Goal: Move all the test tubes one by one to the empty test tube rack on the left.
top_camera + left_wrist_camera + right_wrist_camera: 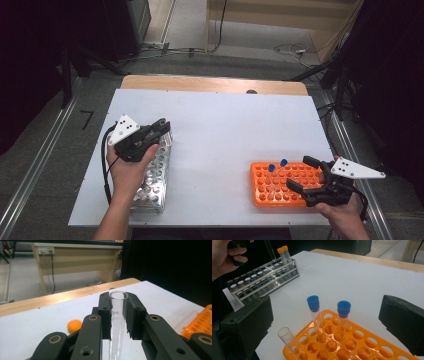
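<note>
My left gripper hovers over the far end of a metal tube rack. In the left gripper view it is shut on a clear uncapped test tube, which stands upright between the pads. An orange cap shows low to the left of the jaws. My right gripper stands wide open over the right end of an orange rack, nothing between its pads. The orange rack holds two blue-capped tubes and an uncapped clear tube.
The metal rack carries two orange-capped tubes at its far end, and a hand is above it. The white table top lies between the racks, with a wooden strip along its far edge.
</note>
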